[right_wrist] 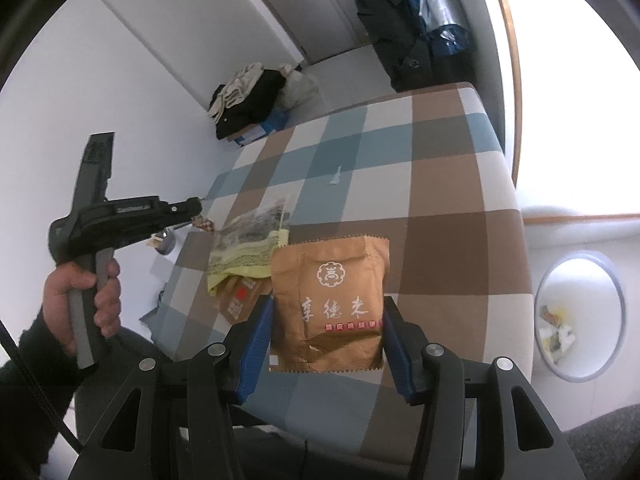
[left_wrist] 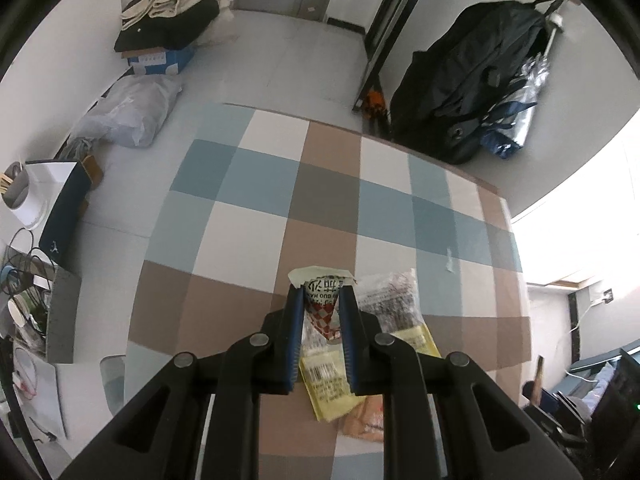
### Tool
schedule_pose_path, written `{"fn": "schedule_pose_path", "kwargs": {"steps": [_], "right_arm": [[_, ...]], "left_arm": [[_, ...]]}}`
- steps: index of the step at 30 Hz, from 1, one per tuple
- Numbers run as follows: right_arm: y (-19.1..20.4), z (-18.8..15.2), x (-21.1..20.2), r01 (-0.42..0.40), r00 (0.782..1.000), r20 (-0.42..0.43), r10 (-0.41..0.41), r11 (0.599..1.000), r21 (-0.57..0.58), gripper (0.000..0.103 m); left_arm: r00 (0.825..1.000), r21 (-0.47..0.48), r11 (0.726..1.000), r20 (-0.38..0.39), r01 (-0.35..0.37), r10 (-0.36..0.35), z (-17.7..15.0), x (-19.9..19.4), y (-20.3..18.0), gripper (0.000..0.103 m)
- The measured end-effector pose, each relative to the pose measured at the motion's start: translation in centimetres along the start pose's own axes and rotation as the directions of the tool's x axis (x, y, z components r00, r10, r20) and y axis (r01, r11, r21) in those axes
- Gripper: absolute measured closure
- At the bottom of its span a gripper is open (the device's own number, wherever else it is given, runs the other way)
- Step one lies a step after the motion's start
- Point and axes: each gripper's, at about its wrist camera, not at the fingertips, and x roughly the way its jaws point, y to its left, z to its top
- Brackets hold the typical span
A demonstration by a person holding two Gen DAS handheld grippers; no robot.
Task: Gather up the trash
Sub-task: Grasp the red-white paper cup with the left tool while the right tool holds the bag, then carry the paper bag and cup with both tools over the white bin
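My left gripper (left_wrist: pixel 322 290) is shut on a red-and-white checked wrapper (left_wrist: pixel 322 308) and holds it above the checked tablecloth (left_wrist: pixel 248 216). It shows from the side in the right wrist view (right_wrist: pixel 198 204), with the wrapper (right_wrist: pixel 205 224) at its tip. Under it lie a yellow packet (left_wrist: pixel 326 384), a clear printed bag (left_wrist: pixel 386 304) and a brown paper bag (left_wrist: pixel 362 420). My right gripper (right_wrist: pixel 326 312) is open, its fingers either side of the brown paper bag (right_wrist: pixel 332 300). The yellow packet (right_wrist: pixel 244 258) and the clear bag (right_wrist: pixel 260 220) lie to its left.
A white trash bin (right_wrist: pixel 578 314) with scraps inside stands on the floor right of the table. A small white scrap (right_wrist: pixel 335 178) lies on the cloth. A clothes pile on a blue box (left_wrist: pixel 160 28), a plastic bag (left_wrist: pixel 128 110) and dark coats (left_wrist: pixel 480 76) line the walls.
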Motion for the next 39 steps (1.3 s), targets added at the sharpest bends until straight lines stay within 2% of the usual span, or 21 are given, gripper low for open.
{"fn": "schedule_pose_path", "kwargs": {"steps": [9,17,25,34,39], "right_arm": [[0.6,-0.1,0.0,0.001,1.000,0.005,-0.001,1.000,-0.007,0.051],[2.0,-0.3,0.1,-0.023,1.000,0.008,0.023,1.000,-0.022,0.051],[3.0,0.0,-0.8,-0.051,0.998,0.029,0.052,0.998,-0.023,0.051],[3.1,1.8,-4.7,-0.056,0.993,0.100,0.060,0.997,-0.044,0.051],[2.1,3.4,-7.9,-0.051,0.985,0.161,0.057,0.998,-0.042,0.051]], "left_arm": [[0.999,-0.010,0.999,0.023,0.042,-0.042,-2.5,-1.8,0.4,0.090],[0.998,0.005,0.999,0.047,0.051,-0.051,-5.0,-3.8,0.8,0.091],[0.996,0.038,0.998,0.071,0.051,-0.053,-6.2,-5.3,-0.2,0.091],[0.985,0.128,0.988,0.139,0.081,-0.099,-5.3,-7.2,-4.9,0.091],[0.982,0.188,0.977,0.133,0.105,-0.131,-4.7,-7.0,-8.6,0.091]]}}
